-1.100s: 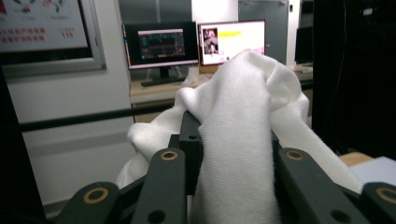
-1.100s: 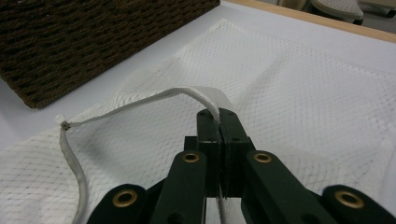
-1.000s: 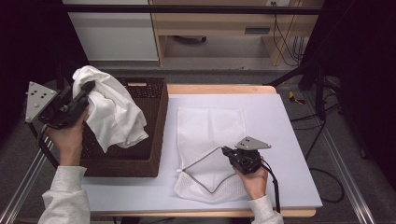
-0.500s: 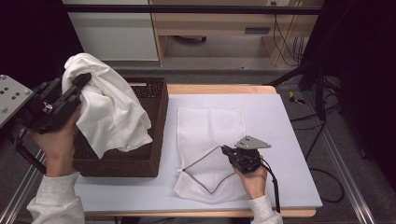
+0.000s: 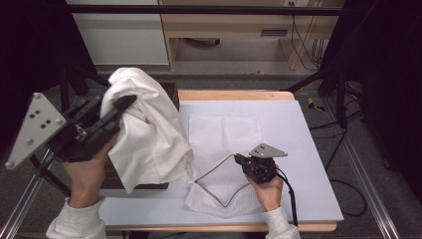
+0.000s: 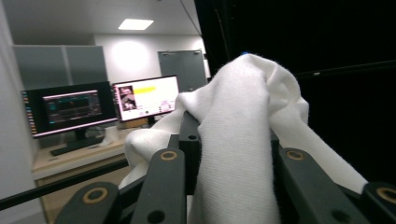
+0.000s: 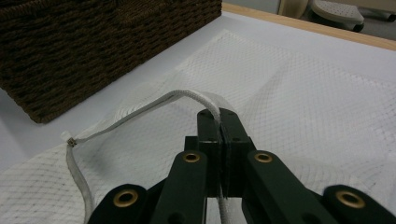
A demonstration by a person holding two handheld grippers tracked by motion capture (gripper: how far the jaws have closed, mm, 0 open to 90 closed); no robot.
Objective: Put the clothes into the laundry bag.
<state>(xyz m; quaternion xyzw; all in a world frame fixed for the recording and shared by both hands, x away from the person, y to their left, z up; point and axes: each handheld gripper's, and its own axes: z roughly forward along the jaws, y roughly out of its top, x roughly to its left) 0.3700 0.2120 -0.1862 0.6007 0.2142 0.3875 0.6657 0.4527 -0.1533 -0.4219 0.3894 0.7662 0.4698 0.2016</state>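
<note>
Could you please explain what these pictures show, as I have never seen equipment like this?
A person sits at a table holding a tool in each hand, each with two black jaws. The high view looks down from above; the other two come from cameras riding on the tools. The left hand-held gripper is shut on a white cloth, lifted above a dark woven basket. The right hand-held gripper is shut on the white edge cord of a mesh laundry bag lying flat on the table, holding its opening up. In the left gripper view, monitors stand on a desk behind.
</note>
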